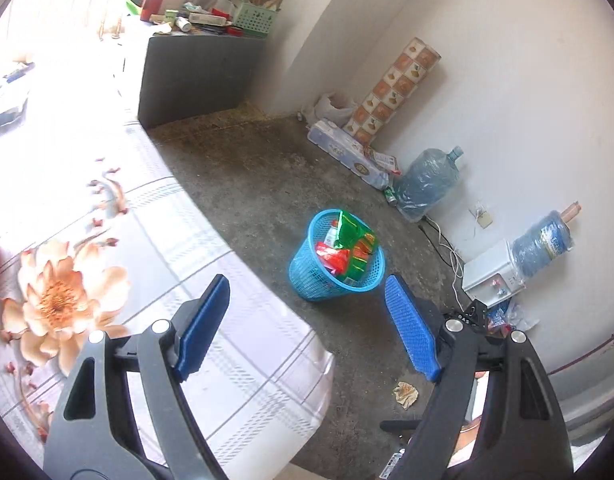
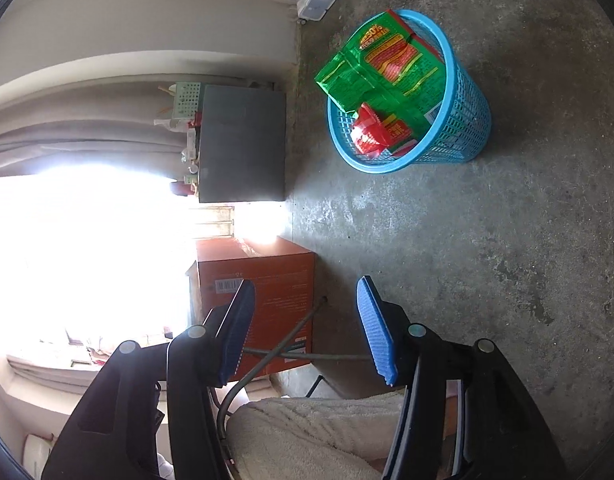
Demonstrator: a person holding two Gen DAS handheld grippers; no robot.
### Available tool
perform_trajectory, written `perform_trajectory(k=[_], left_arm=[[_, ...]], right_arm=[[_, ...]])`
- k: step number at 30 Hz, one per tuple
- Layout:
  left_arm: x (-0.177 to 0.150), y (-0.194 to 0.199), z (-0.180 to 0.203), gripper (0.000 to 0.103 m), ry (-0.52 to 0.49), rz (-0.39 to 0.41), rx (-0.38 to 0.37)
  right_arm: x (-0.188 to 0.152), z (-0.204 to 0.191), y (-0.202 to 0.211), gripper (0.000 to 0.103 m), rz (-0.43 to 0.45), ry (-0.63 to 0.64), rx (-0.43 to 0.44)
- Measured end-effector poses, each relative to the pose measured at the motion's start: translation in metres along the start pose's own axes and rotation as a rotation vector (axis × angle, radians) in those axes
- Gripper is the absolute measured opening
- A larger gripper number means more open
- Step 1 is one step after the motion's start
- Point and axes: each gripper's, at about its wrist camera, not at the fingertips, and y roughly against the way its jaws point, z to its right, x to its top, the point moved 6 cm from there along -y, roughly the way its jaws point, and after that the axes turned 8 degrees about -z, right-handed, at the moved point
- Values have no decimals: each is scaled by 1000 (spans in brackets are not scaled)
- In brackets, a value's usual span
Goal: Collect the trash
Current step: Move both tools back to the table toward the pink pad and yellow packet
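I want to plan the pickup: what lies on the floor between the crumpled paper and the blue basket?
In the left wrist view, only bare concrete floor separates the crumpled paper from the blue basket; the left gripper hangs open above it.

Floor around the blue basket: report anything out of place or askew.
A crumpled paper wad lies loose on the concrete floor, short of the blue basket. In the basket, a green wrapper sticks up past the rim. Both tongs, left and right, are open and empty.
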Motion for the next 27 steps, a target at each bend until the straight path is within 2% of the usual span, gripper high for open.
perform_trajectory(k=[7,10,13,17,24,27], left_arm=[[-24,94,-101,78,194,163,128],[-36,123,-138,79,296,217,141],[-53,142,-169,79,389,263,115],[-61,144,-193,83,489,278,78],[-31,115,-240,84,711,263,160],[-11,109,-253,85,750,281,249]], right_arm=[[-32,-68,-54,54,-151,132,-2],[-51,-102,-70,55,-201,222,-24],[-70,-131,-80,56,-242,313,-60],[-98,-159,-93,56,-285,404,-102],[-137,-187,-112,56,-337,453,-123],[-149,-196,-112,56,-342,479,-138]])
